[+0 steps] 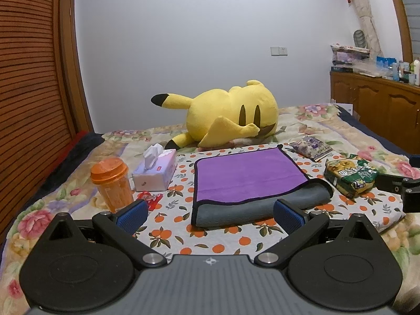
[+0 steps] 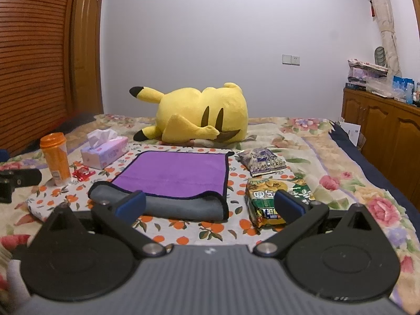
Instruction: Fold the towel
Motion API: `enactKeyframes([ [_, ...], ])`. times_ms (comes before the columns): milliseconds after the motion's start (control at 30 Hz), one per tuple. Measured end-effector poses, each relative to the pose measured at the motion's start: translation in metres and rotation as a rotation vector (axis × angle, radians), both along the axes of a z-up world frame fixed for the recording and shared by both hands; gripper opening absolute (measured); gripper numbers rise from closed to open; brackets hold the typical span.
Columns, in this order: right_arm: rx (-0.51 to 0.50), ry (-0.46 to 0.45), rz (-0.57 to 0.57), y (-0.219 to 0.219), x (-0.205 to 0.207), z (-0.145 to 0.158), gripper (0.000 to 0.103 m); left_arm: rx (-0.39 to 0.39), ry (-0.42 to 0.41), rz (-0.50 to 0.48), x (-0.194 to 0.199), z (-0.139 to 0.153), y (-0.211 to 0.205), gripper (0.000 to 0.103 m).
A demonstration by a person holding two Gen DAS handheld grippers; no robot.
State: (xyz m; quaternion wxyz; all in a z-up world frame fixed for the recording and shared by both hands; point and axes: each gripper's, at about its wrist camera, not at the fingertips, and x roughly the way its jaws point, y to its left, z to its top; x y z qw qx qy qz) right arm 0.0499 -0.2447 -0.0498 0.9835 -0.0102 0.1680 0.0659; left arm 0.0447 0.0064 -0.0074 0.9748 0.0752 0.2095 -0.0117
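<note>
Towel (image 1: 249, 176) lies folded before us, purple face up, its grey rolled edge nearest and running left to right, on the orange-print cloth (image 1: 210, 244) spread over a floral bed. We hold our left gripper (image 1: 210, 216) and right gripper (image 2: 210, 206) low, both spread wide, gripping nothing.

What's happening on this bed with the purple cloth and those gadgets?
A person holds two tongs, folding a towel. It lies partly folded, purple side up with the grey side rolled along the near edge. The left tongs and right tongs hang open just short of it, gripping nothing. A tissue box and snacks sit around.
</note>
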Motion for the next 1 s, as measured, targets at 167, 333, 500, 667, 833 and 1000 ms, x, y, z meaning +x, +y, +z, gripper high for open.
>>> enactKeyframes([
  [167, -0.011, 0.017, 0.011, 0.001, 0.010, -0.003, 0.103, 0.006, 0.029, -0.006, 0.013, -0.004, 0.000, 0.103],
  [333, -0.024, 0.028, 0.007, 0.002, 0.019, -0.006, 0.103, 0.016, 0.052, -0.014, 0.026, -0.008, -0.001, 0.103],
  [500, -0.029, 0.042, 0.008, 0.003, 0.031, -0.008, 0.103, 0.031, 0.063, -0.016, 0.039, -0.012, -0.001, 0.103],
  [667, -0.041, 0.050, 0.019, 0.004, 0.043, -0.010, 0.103, 0.037, 0.068, -0.014, 0.055, -0.012, 0.002, 0.103],
  [833, -0.043, 0.070, 0.028, 0.006, 0.056, -0.013, 0.103, 0.035, 0.086, -0.011, 0.069, -0.016, 0.007, 0.103],
  [1000, -0.040, 0.103, 0.035, 0.006, 0.066, -0.018, 0.103, 0.045, 0.106, -0.017, 0.084, -0.023, 0.008, 0.103],
])
